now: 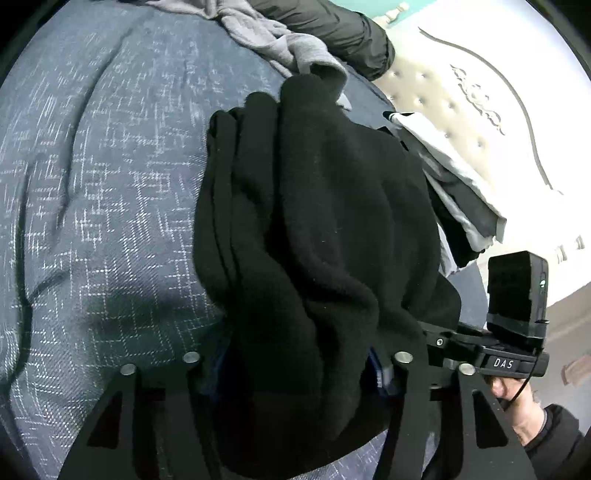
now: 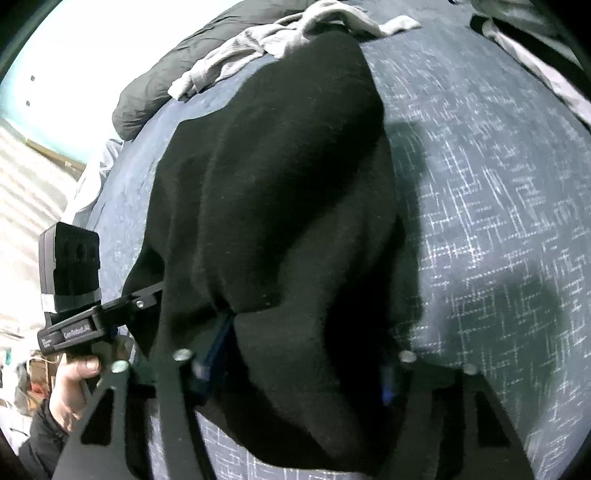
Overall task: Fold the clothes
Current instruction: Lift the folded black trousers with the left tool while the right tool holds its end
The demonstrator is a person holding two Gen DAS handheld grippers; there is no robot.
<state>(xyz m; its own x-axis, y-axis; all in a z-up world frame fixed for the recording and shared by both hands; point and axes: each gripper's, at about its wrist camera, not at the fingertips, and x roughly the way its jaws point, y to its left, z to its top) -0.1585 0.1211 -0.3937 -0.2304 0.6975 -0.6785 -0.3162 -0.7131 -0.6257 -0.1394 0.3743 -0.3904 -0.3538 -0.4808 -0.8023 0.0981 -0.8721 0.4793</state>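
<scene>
The black top (image 1: 314, 221) lies bunched up on the blue bed cover (image 1: 92, 184), not yet flat or folded, and a grey shirt (image 1: 273, 40) behind it waits too, so most of the job is left. Both tongs point down at the bed side by side, the left tongs (image 1: 295, 369) and the right tongs (image 2: 291, 369), each pinching a thick lump of the black top.

A home bedroom: patterned blue bedspread (image 1: 92, 184), tufted cream headboard (image 1: 461, 110), strewn grey garment (image 1: 266, 33).
</scene>
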